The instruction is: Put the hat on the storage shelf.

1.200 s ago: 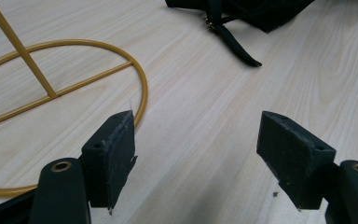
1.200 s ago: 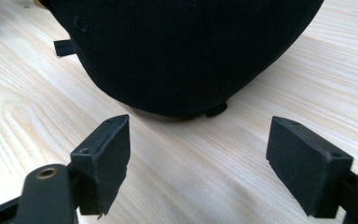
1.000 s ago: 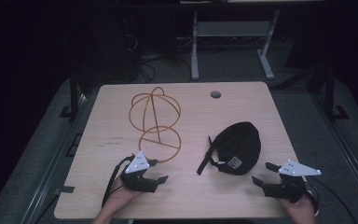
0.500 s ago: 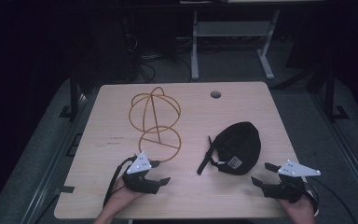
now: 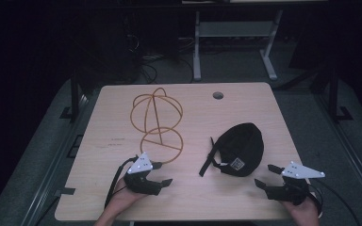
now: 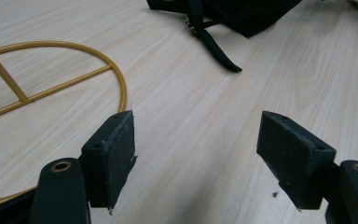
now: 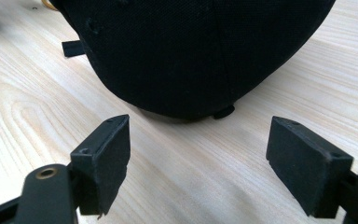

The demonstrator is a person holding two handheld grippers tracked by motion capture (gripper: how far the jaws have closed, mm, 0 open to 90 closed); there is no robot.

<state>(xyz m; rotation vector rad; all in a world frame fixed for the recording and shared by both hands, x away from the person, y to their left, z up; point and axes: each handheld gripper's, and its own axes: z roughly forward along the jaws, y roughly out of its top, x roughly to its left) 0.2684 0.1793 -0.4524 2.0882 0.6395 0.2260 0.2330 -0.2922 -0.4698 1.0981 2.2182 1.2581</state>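
Cap [image 5: 242, 147] sits toward the right side of the tabletop [image 5: 245, 103], nearer the front edge than the back, black, with its strap [image 5: 209, 159] trailing off to the left. Gold wire stand [image 5: 157, 121] is left of centre, its round base ring lying flat closest to the front edge.

Both claws are wide open and holding nothing. Left claw [image 5: 159, 173] hovers near the front edge just beside the stand's base ring; you can see the ring [image 6: 51, 84] curving right up to its left jaw in the left gripper view. Right claw [image 5: 266, 175] is at the front right corner, aimed straight at the cap [image 7: 191, 51], close but not touching.

My guess is the cap goes on the stand. Things that could bite: soft fabric, so a pinch on the crown might just bunch up and slip out. That loose strap could snag on the wire. And the stand looks light, so the left claw could nudge the ring and skate the whole thing sideways.
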